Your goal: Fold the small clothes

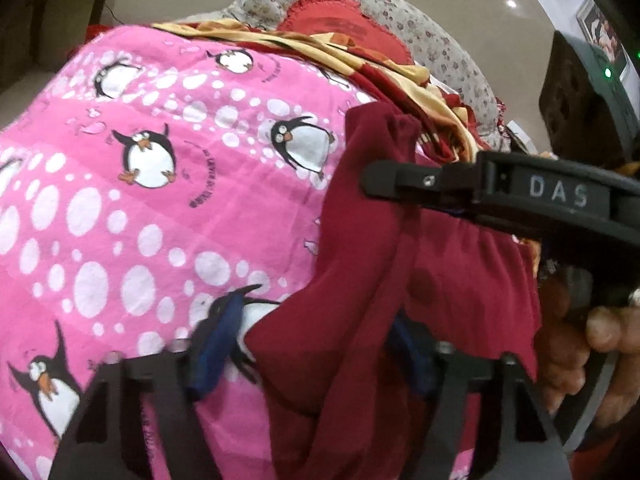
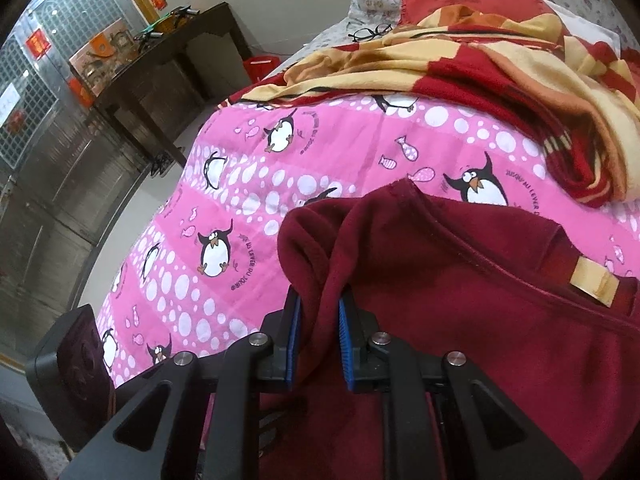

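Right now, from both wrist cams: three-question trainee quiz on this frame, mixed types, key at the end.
1. True or false: the right gripper is clamped on a bunched fold of the maroon garment.
2. What is printed on the pink bedsheet? A) penguins B) cars C) flowers
3. Fill in: behind the red and yellow blanket, a pair of ____ lies on the bed.

Key: 1 true; 2 A; 3 glasses. Note: in the left wrist view the garment lies between the left gripper pads, but whether they grip it is unclear.
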`<state>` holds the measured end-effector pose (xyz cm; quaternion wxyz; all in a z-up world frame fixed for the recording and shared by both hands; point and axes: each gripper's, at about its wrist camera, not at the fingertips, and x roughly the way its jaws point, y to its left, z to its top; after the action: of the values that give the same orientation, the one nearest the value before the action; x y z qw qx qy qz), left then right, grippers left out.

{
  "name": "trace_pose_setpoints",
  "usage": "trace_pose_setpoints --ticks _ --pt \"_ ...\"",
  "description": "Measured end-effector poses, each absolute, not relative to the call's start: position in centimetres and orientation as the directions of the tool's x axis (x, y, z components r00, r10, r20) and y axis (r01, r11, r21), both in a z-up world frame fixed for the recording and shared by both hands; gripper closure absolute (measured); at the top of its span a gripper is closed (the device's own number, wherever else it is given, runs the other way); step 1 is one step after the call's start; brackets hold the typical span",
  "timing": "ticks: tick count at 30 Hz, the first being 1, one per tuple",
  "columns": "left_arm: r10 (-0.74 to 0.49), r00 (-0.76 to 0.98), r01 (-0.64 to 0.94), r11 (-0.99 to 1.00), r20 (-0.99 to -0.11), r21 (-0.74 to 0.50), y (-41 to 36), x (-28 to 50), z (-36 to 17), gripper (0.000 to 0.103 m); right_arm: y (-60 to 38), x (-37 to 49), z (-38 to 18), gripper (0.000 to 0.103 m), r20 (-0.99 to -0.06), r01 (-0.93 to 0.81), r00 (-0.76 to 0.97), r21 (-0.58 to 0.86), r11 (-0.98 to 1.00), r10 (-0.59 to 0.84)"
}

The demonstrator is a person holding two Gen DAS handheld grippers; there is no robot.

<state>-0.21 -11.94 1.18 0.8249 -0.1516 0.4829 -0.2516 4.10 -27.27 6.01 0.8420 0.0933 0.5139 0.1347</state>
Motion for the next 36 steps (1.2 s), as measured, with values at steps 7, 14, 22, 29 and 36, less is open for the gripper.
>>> trace_pose_setpoints --ticks 7,14,22,29,36 --pt "-0.593 0.381 0.252 0.805 -0.709 -0.537 -11.5 0.0 0.5 0.054 -27.8 4.3 5.4 0.06 -0.834 -0.115 0.422 0.341 0.933 0.356" --pt "-0.587 0.392 0.244 0.808 -0.708 -0.536 -11.4 -0.9 0.6 0.066 -27.7 4.3 5.3 0.059 -0.841 -0.103 0.409 0.343 0.934 0.354" --pt "-0.581 0.402 0.253 0.813 -0.708 -0.524 -11.6 -1.0 0.8 0.069 -27.0 5.0 5.8 0.025 -0.858 -0.057 0.43 0.284 0.957 0.28" --pt "-0.57 0.415 0.254 0.821 -0.709 -0.512 -11.8 -1.5 1.0 0.07 -24.5 6.6 5.0 0.017 -0.895 -0.098 0.397 0.178 0.979 0.202" --pt "-0.557 0.422 0.256 0.83 -0.715 -0.496 -12.3 -1.7 1.2 0.07 -23.2 8.0 2.6 0.017 -0.926 -0.094 0.361 0.078 0.993 0.107"
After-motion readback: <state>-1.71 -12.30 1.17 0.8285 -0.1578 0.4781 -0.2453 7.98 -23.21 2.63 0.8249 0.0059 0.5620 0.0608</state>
